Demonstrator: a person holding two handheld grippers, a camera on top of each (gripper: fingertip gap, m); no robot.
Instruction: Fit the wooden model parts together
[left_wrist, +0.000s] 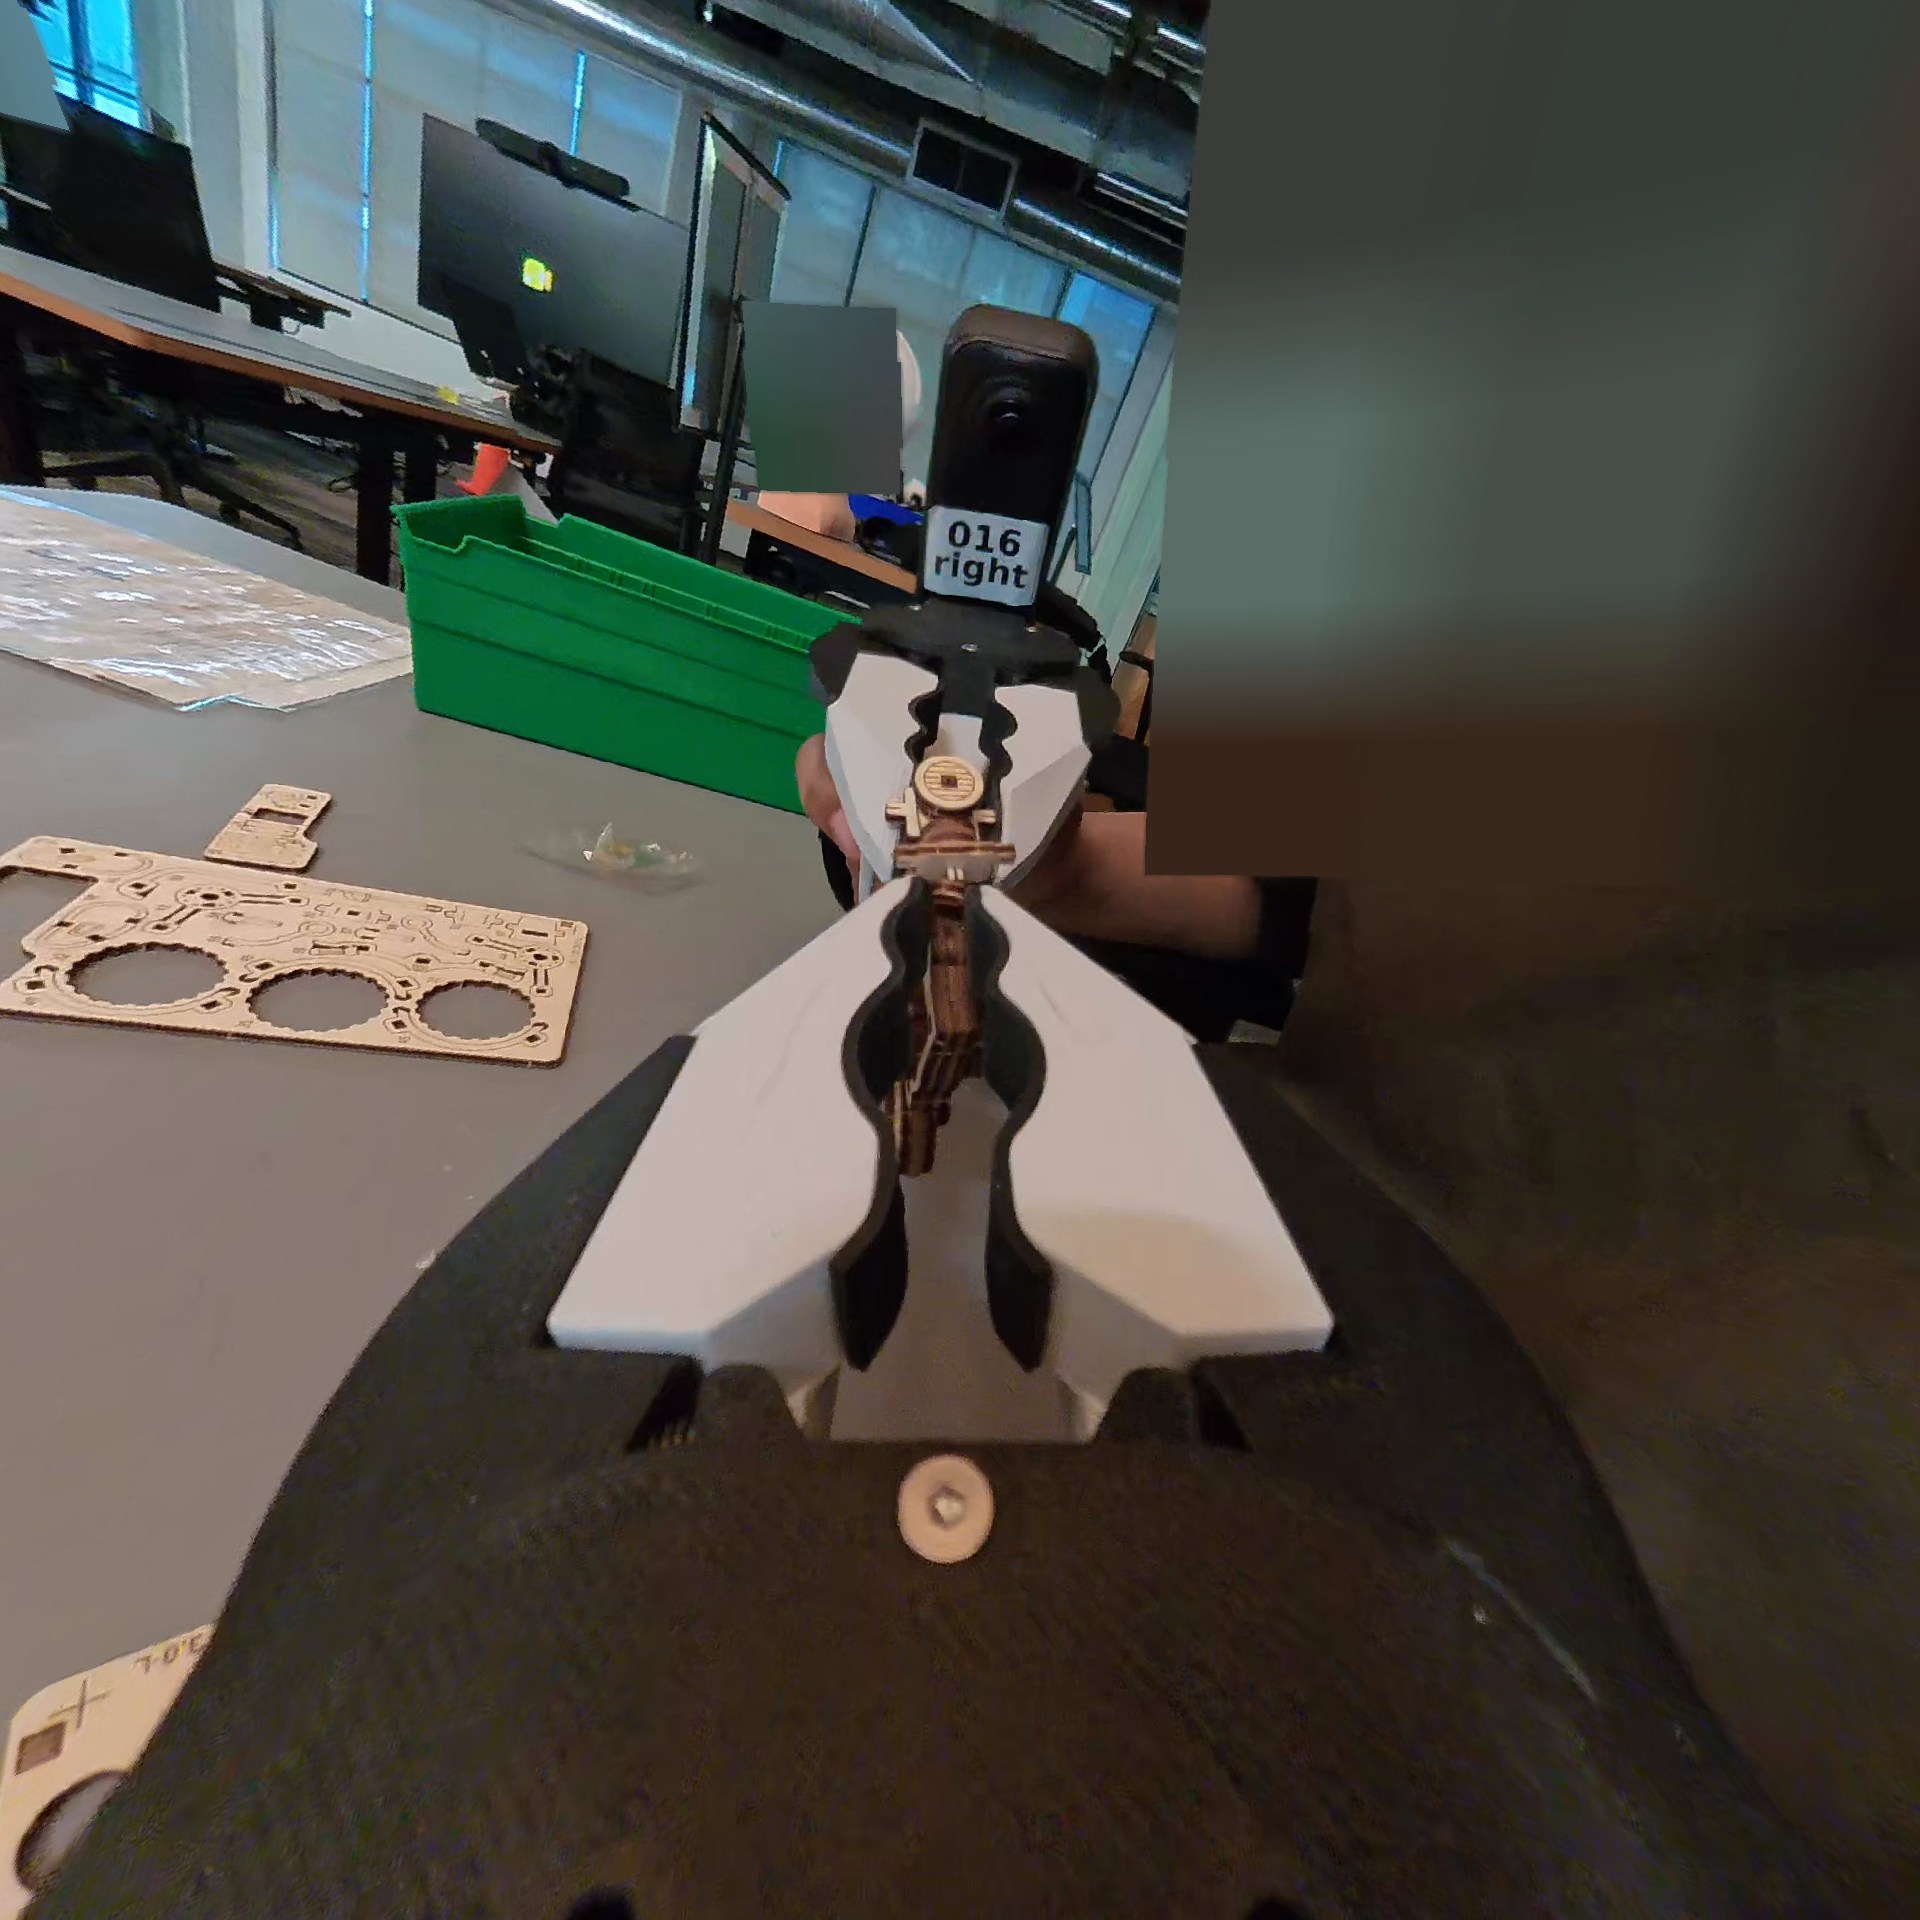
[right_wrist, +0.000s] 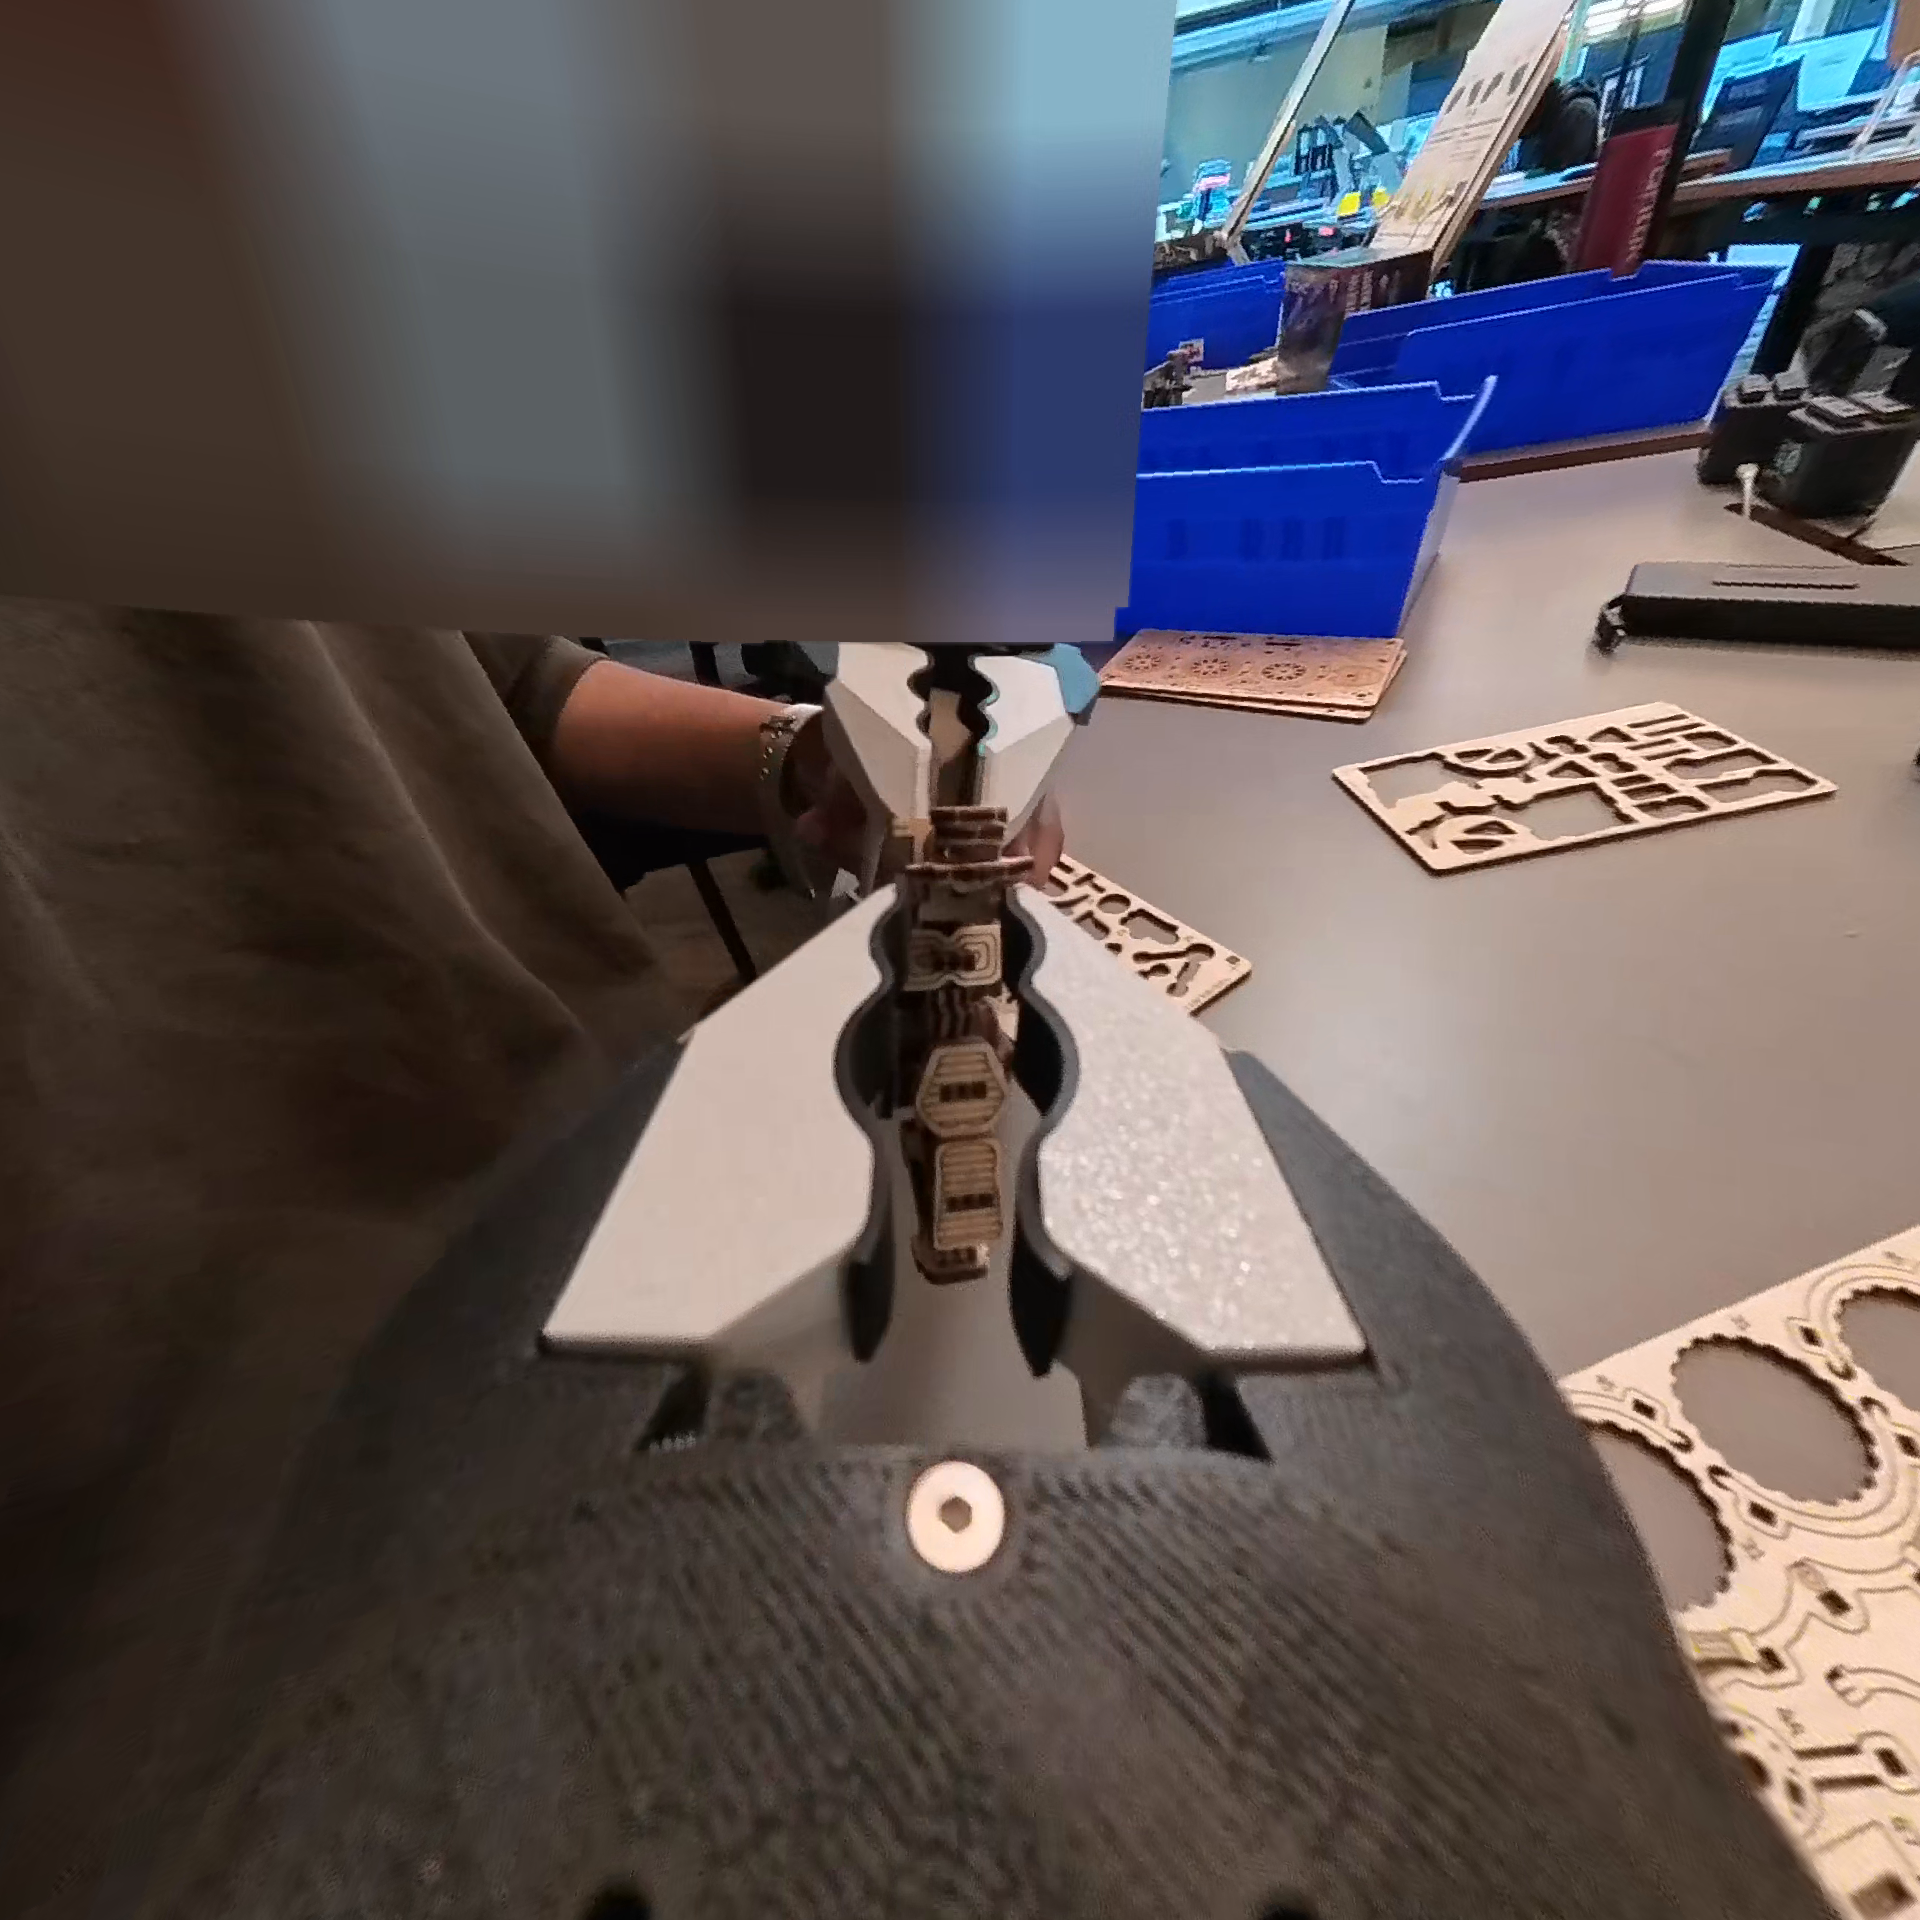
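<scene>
In the left wrist view, my left gripper is shut on a layered wooden model part held edge-on between its black pads. My right gripper faces it tip to tip and holds a wooden piece with a round disc. In the right wrist view, my right gripper is shut on a long wooden assembly with engraved plates. The left gripper meets it from the far side, shut on its stacked wooden part. The two parts touch at the fingertips, above the grey table.
A green bin and a punched wooden sheet with round holes lie to the left. Blue bins, more wooden sheets and a black case lie to the right. A person's arm is behind the grippers. The grippers are tip to tip, or close to it.
</scene>
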